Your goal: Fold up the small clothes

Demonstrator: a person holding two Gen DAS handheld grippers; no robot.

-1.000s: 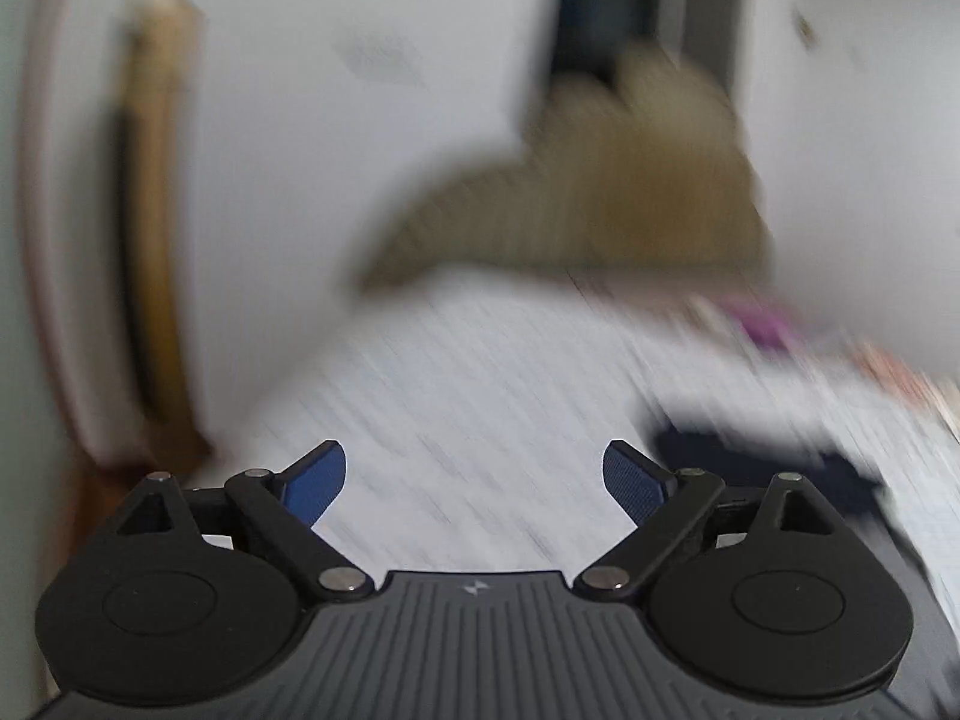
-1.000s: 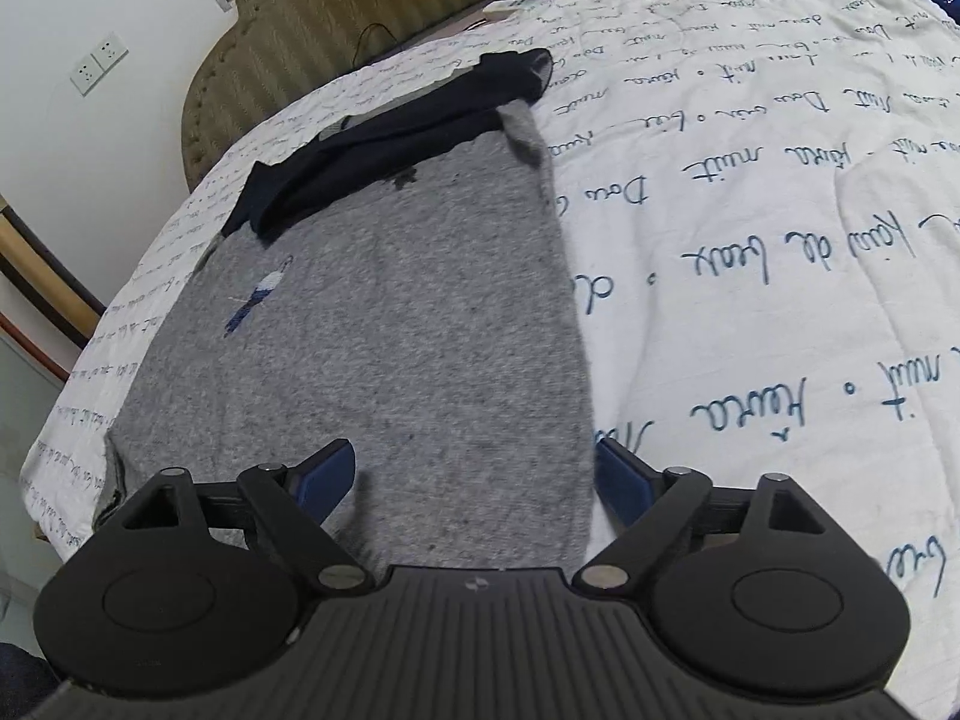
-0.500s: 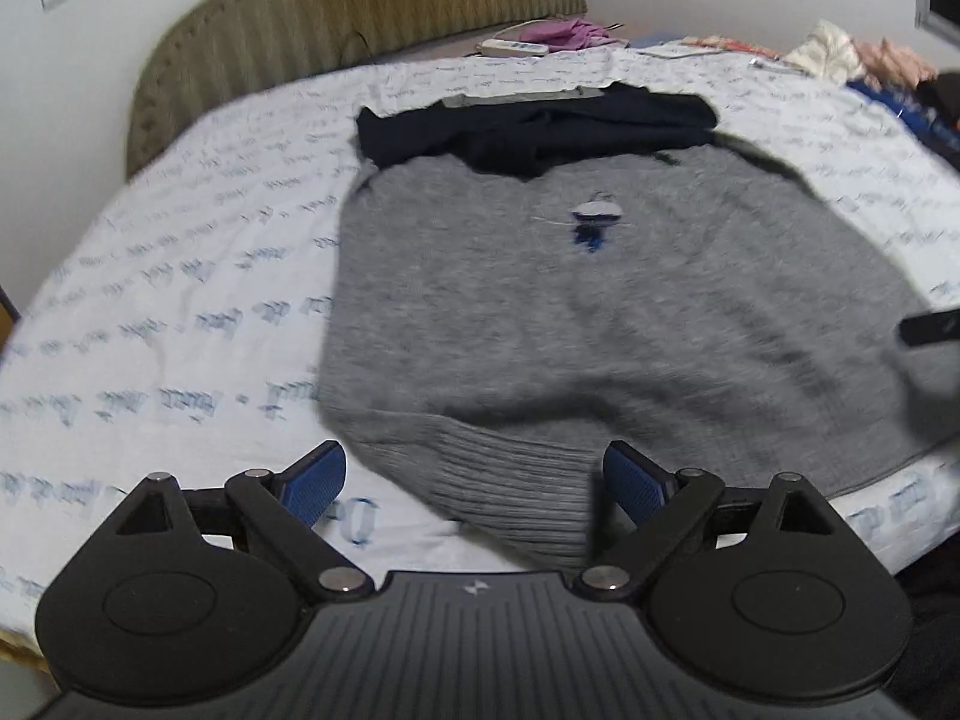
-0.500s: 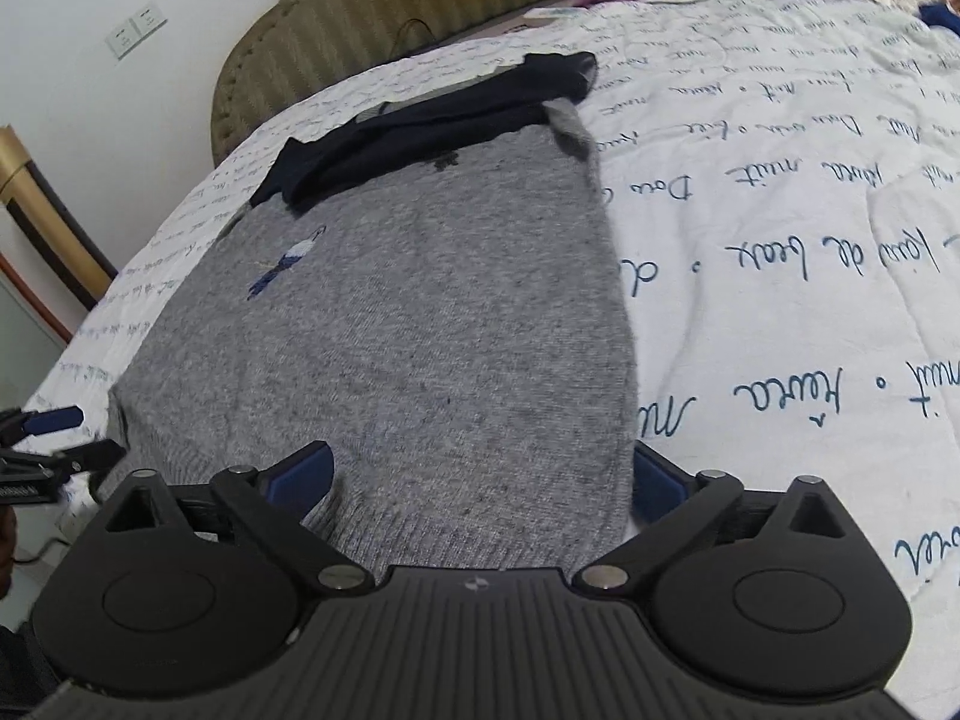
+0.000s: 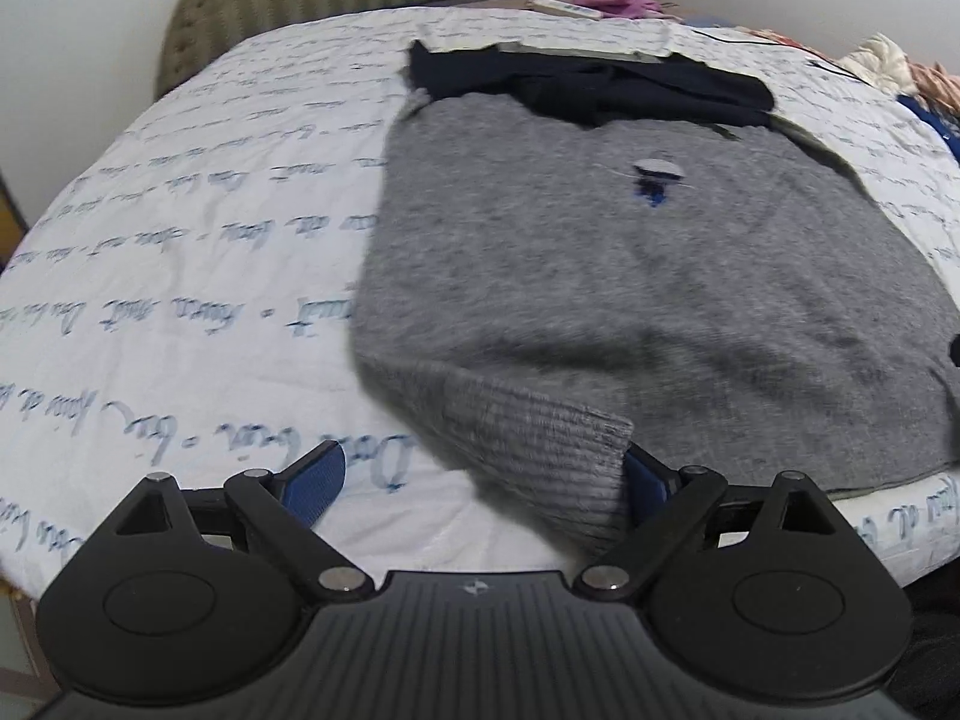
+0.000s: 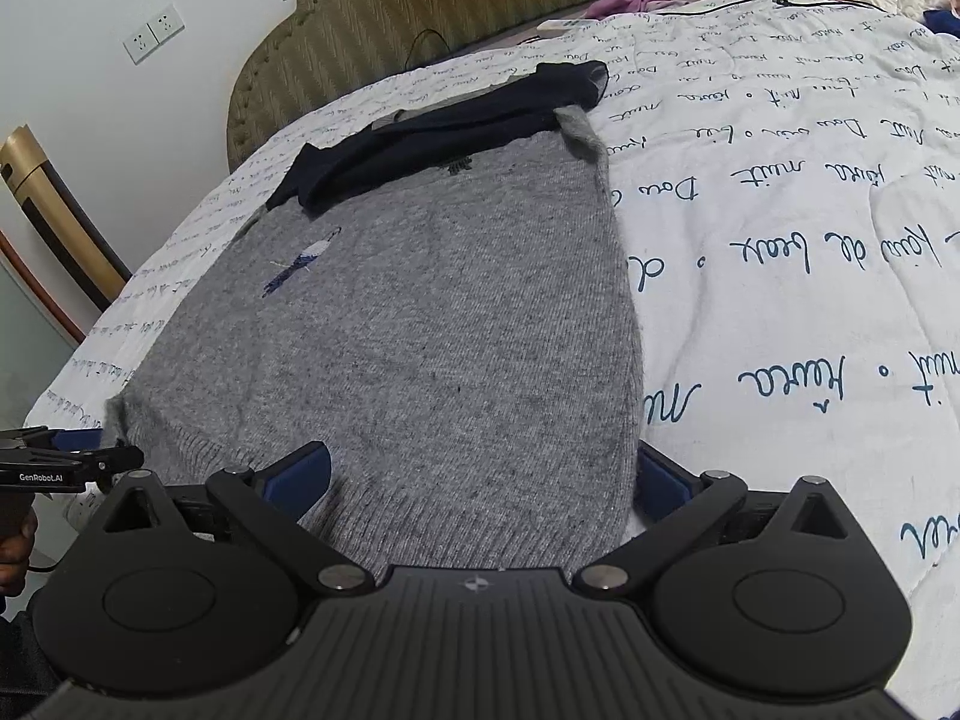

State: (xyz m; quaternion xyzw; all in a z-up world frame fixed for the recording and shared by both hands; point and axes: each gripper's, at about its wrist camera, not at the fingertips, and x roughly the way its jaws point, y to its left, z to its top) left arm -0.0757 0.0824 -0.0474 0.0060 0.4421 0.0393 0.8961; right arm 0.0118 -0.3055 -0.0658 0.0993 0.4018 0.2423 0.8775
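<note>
Grey sweater (image 6: pixel 420 324) hem at bed (image 6: pixel 780 240) edge: both tongs, left (image 5: pixel 480 483) and right (image 6: pixel 480 480), wide, straddling corners; pinch ribbing evenly before lifting.

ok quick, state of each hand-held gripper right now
Left hand-held gripper: open, a ribbed hem corner of the grey sweater between its jaws, not pinched.
Right hand-held gripper: open, jaws wide astride the sweater's other hem corner.
</note>
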